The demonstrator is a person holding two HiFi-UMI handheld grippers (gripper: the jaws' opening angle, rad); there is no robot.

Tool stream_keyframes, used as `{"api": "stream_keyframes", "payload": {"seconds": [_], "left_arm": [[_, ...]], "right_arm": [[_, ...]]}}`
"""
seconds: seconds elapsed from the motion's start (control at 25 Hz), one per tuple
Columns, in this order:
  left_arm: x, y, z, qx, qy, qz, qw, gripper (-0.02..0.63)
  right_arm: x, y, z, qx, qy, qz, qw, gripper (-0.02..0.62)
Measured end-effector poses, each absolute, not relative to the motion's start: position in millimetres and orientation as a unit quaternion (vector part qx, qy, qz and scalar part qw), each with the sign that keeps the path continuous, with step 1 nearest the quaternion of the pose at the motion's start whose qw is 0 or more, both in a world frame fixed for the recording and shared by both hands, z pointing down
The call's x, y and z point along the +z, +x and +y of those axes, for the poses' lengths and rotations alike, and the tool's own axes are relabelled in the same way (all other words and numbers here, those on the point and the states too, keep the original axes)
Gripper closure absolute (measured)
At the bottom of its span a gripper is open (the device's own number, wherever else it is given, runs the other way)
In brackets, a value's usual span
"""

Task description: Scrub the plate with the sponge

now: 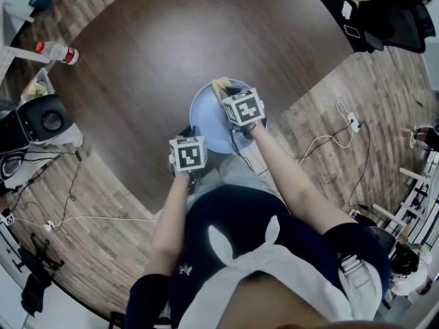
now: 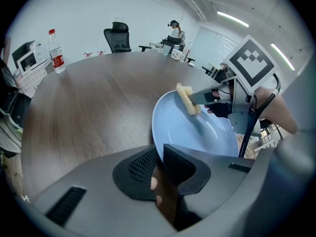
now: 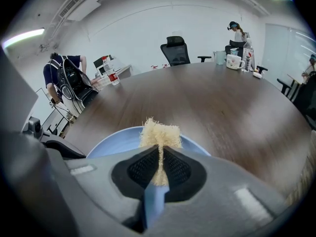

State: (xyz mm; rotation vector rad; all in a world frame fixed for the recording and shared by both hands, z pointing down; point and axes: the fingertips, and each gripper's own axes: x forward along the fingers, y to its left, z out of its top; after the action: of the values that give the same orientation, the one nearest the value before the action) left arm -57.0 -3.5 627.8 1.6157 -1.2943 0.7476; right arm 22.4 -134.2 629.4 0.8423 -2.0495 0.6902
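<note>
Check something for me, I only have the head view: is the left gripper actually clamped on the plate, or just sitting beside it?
Observer: Clamped. The left gripper view shows the left gripper with its jaws shut on the near rim of the plate.
Operator: And the sponge, gripped or loose? I can barely see it from up here.
Observer: Gripped. The right gripper view shows the right gripper shut on the sponge, whose frayed end sticks out past the jaws over the plate.
</note>
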Motion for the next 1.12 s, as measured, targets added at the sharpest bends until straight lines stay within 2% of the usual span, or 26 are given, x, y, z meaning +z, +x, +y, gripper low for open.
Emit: {"api": "stream_keyframes", "payload": {"seconds": [1.12], "left_arm": [[625, -69, 2, 0.305, 0.653, -0.532, 0.445, 0.552]], "right_arm": [[639, 76, -120, 0.322, 0.382, -0.739, 0.451, 0.571]]}}
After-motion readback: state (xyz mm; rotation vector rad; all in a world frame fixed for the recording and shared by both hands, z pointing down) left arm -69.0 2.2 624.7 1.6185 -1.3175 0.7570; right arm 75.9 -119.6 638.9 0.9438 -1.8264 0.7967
